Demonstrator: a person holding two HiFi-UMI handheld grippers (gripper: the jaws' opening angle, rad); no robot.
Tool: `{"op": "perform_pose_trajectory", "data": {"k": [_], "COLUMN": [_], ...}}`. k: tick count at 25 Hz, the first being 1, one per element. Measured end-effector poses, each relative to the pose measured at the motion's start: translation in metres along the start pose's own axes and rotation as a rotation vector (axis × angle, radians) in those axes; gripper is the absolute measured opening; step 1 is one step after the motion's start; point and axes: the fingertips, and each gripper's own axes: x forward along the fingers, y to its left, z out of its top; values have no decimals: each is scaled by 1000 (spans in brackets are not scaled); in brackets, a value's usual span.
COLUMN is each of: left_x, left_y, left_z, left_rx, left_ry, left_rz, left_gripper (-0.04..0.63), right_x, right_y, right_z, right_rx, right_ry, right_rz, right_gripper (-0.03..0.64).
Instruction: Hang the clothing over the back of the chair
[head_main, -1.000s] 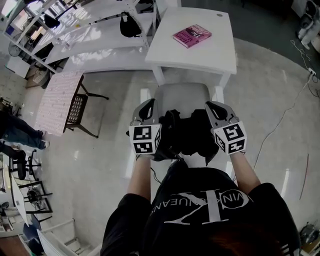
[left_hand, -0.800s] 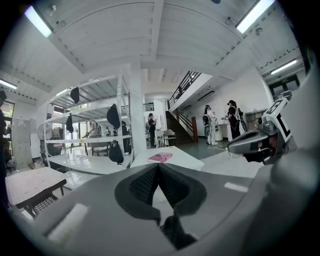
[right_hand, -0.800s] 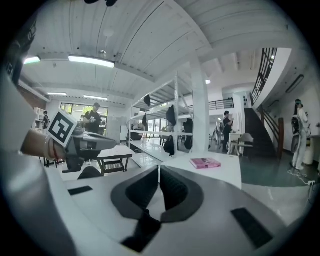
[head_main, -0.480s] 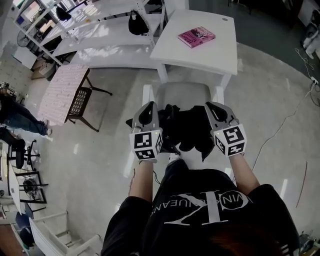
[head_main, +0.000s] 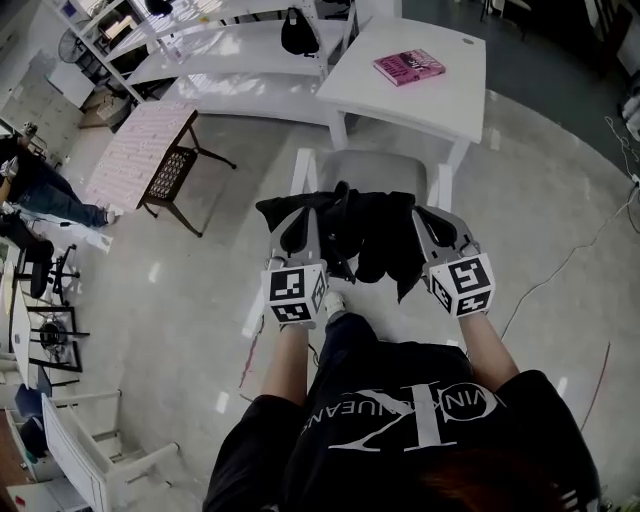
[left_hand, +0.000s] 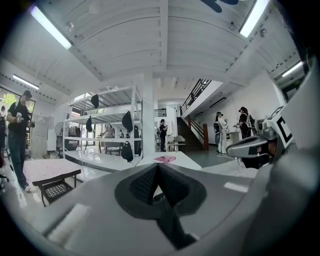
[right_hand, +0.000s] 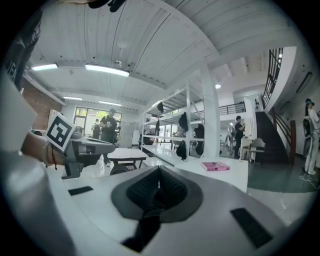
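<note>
Black garment (head_main: 368, 232): held up in the air, bunched and stretched between the two tongs, directly over the near part of the chair (head_main: 375, 168). Loose folds hang down between the tongs. Cannot make out whether any fold touches the chair.

Left tongs (head_main: 297, 226): pressed together on the garment's left edge. The left gripper view shows the dark pads (left_hand: 145, 185) meeting, with a strip of black cloth pinched at the seam and trailing down toward the camera.

Right tongs (head_main: 432, 228): likewise pressed together, pinching the garment's right edge. The right gripper view shows a fold of black cloth caught between the closed pads (right_hand: 172, 189) and hanging below them.

Both tongs side by side, roughly level, and pointing away from the person, marker cubes toward the body.

Chair: grey seat with a white frame, tucked close against a white counter (head_main: 445, 85). A pink book (head_main: 409, 66) lies on the counter's far part, well apart from the tongs.

Further out: small patterned counter (head_main: 135, 155) on dark legs to the left, with long white shelves (head_main: 230, 65) behind it carrying a dark bag (head_main: 299, 38). A person (head_main: 45, 190) stands at the left edge. A thin cable (head_main: 570, 255) runs across the pale floor on the right.
</note>
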Motion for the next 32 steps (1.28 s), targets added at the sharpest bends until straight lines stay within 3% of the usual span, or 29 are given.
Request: {"op": "perform_pose_trajectory", "data": {"k": [17, 22, 32], "left_x": [-55, -67, -85], "left_y": [10, 16, 18], "left_z": [-1, -6, -8], "left_rx": [6, 11, 0], "left_ry": [-8, 26, 6], "left_rz": [31, 0, -44], "left_gripper": [11, 11, 11], "right_x": [-17, -23, -33], "right_y": [37, 50, 73], "right_z": [-2, -4, -1], "right_rx": [30, 47, 42], "right_ry": [-10, 6, 4], "right_rz": [-15, -42, -71], "right_gripper": [15, 15, 14]}}
